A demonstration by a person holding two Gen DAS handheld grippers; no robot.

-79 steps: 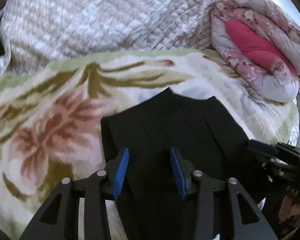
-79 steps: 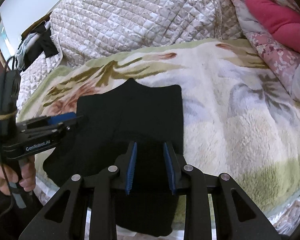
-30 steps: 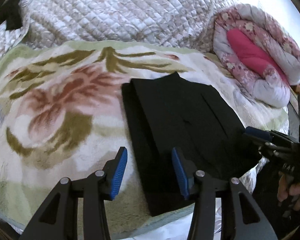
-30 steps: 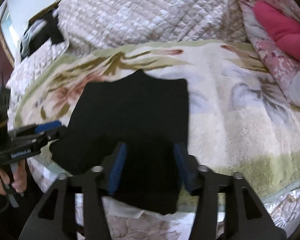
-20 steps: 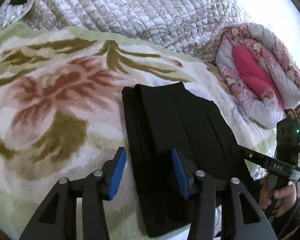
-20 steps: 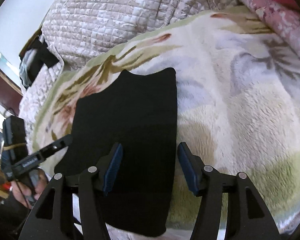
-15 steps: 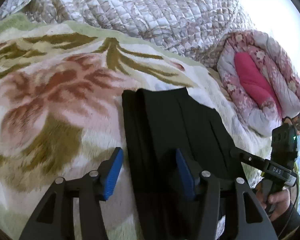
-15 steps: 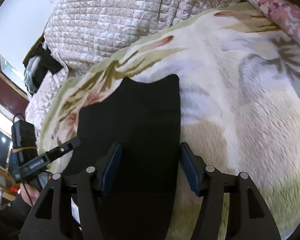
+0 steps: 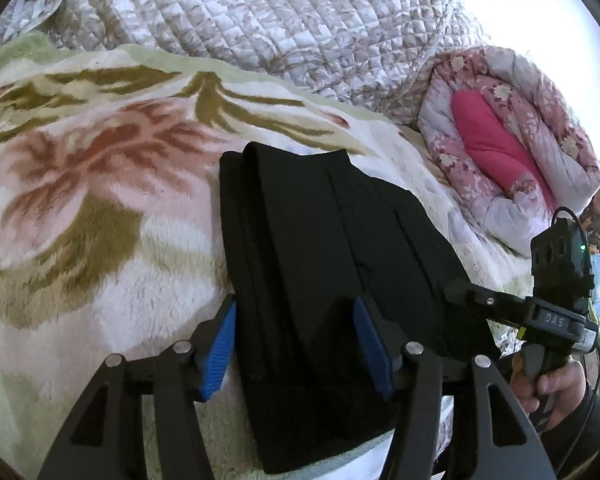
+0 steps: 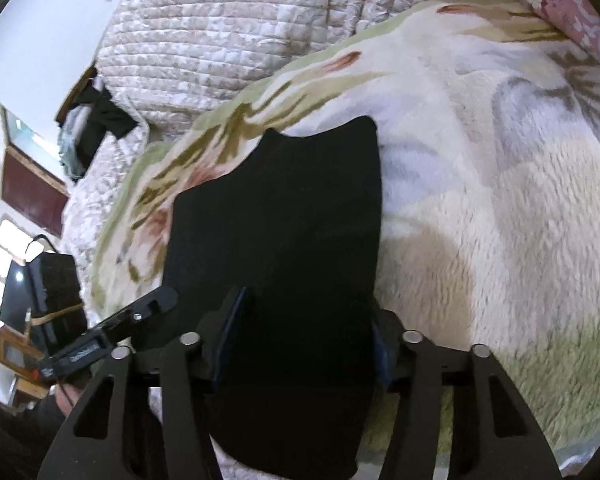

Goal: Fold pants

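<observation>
Folded black pants lie on the floral blanket. The left gripper straddles their near end, jaws wide, nothing pinched; the right gripper straddles it too, jaws closing.

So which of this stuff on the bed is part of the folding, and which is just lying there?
Part of the job:
- black pants
- left gripper, fingers open
- right gripper, fingers closing around the pants

Just lying about:
- floral blanket underneath
- quilted bedspread
- rolled pink comforter

A fluffy cream blanket with pink flowers and olive leaves covers the bed, a beige quilted bedspread behind it, and a rolled pink floral duvet sits right.
</observation>
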